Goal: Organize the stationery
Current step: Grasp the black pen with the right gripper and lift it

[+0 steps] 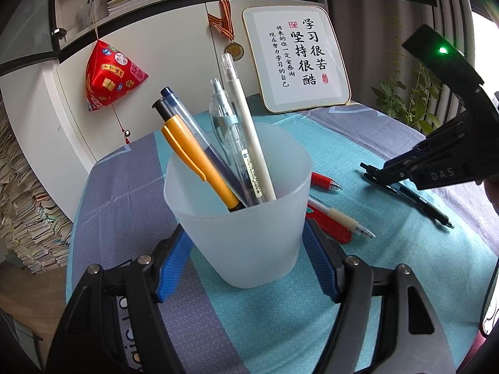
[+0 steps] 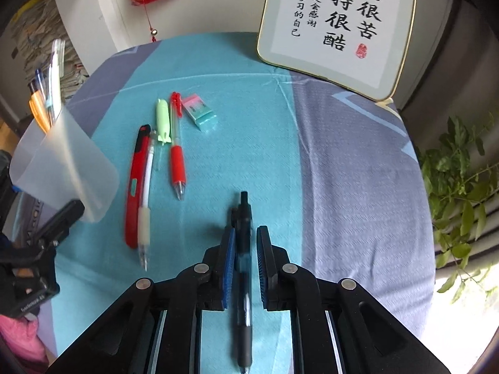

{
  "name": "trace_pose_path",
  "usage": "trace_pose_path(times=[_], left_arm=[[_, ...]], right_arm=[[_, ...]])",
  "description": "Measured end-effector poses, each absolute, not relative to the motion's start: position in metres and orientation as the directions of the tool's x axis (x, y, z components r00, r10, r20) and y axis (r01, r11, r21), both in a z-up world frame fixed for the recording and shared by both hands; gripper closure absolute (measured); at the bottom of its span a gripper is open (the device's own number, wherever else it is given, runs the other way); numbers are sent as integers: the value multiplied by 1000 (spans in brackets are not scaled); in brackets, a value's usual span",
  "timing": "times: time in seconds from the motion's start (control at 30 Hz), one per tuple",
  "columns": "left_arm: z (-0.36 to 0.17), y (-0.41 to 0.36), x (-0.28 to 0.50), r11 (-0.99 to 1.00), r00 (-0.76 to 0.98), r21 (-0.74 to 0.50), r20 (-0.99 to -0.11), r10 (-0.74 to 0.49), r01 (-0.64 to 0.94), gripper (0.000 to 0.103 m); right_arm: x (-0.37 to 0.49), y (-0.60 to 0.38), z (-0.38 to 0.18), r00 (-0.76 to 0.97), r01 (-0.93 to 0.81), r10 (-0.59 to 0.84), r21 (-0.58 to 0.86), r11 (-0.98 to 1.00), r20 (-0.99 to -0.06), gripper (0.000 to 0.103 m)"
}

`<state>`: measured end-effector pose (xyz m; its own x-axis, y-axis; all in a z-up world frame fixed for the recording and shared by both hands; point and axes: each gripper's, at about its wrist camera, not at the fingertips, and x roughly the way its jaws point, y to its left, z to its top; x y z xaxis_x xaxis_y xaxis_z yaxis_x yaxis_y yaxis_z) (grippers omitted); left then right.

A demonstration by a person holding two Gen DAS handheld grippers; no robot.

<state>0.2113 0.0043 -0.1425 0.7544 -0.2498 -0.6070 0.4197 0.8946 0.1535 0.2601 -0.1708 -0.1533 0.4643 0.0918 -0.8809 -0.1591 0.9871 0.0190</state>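
My left gripper (image 1: 246, 243) is shut on a frosted plastic cup (image 1: 243, 215) holding several pens, among them an orange pen (image 1: 199, 162) and a white pen (image 1: 246, 124). The cup also shows in the right wrist view (image 2: 62, 168). My right gripper (image 2: 244, 243) straddles a black-and-blue pen (image 2: 243, 265) lying on the cloth; its jaws stand a little apart on either side of the pen. In the left wrist view the right gripper (image 1: 383, 171) reaches down onto that pen (image 1: 418, 201).
On the blue-grey tablecloth (image 2: 343, 171) lie a red utility knife (image 2: 134, 187), a white pen (image 2: 146, 205), a red pen (image 2: 177, 149), a green rocket-shaped item (image 2: 162, 121) and a pink-teal eraser (image 2: 199, 112). A framed calligraphy board (image 2: 340, 21) stands at the back; a plant (image 2: 458, 174) at the right.
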Motion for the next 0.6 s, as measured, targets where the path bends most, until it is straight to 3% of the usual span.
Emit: trace_pose_path(times=[0.13, 0.2, 0.53, 0.57, 0.6], left_arm=[[-143, 5, 212, 895, 754, 153, -607, -250, 420, 33], [-143, 4, 212, 895, 754, 153, -607, -250, 419, 33], [-143, 4, 211, 895, 754, 153, -607, -250, 420, 33], [-143, 4, 212, 895, 754, 153, -607, -250, 420, 33], [-143, 4, 212, 895, 754, 153, -607, -250, 420, 33]], right_arm=[[265, -169, -152, 462, -157, 100, 30, 987, -881, 85], [267, -168, -150, 464, -159, 104, 33, 987, -880, 75], [278, -164, -158, 446, -175, 83, 4, 985, -891, 75], [279, -164, -158, 446, -176, 85, 6, 984, -891, 77], [280, -165, -158, 446, -176, 85, 6, 984, -891, 86]])
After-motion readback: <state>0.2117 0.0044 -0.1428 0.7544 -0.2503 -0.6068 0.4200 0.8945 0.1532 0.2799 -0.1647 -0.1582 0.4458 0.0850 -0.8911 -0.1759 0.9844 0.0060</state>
